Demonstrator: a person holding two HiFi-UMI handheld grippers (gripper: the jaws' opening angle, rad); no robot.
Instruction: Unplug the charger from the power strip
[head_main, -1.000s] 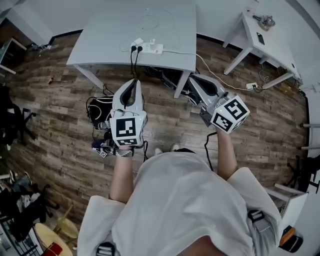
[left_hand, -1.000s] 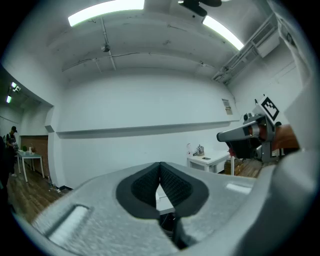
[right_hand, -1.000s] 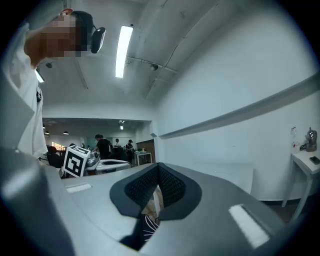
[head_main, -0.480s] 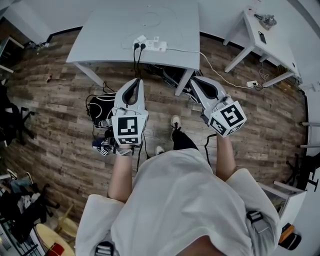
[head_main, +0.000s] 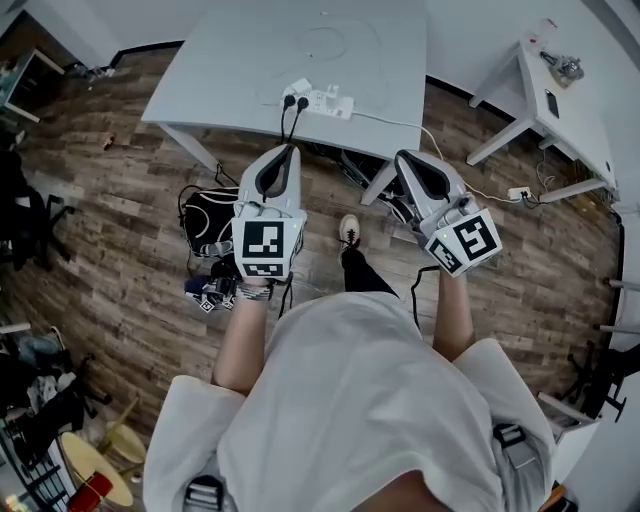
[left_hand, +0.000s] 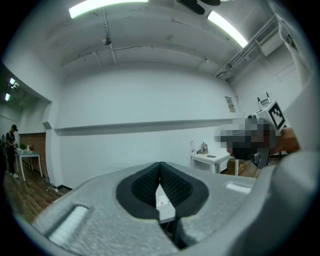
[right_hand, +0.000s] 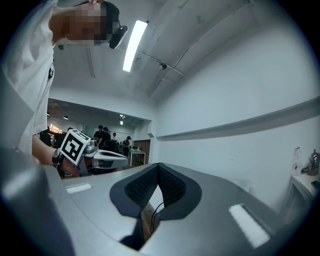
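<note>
**Head view.** The person stands short of the grey table (head_main: 200, 85), which lies toward 12 o'clock. The power strip (head_main: 325, 100) rests near the table's near edge. Two dark plugs (head_main: 295, 101) sit in its 9 o'clock end, with their black cables (head_main: 285, 125) dropping over the edge. A small white block (head_main: 298, 87) lies just beside them. I cannot tell which of these is the charger, but everything looks seated in the strip. A white cord (head_main: 400, 122) leaves the strip toward 3 o'clock. The left tool (head_main: 285, 155) and the right tool (head_main: 408, 160) are held out level over the wooden floor (head_main: 120, 220). Both point toward 12 o'clock, and both are well apart from the strip.

**Left gripper view.** The left tool (left_hand: 160, 169) has its ribbed pads pressed together with nothing pinched. A sliver of white shows in the notch below the pads, probably the strip or the table. A small side table (left_hand: 210, 159) stands against the far wall at 3 o'clock.

**Right gripper view.** The right tool (right_hand: 159, 170) is likewise pressed together and empty. Only floor and a thin dark cable (right_hand: 152, 217) show in its notch. The left tool (right_hand: 100, 157) appears at 9 o'clock.

**Progress.** By my reading, nothing of the task is done yet. The approach, spreading a tool, gripping the charger, steadying the strip and pulling the charger free all remain.
</note>
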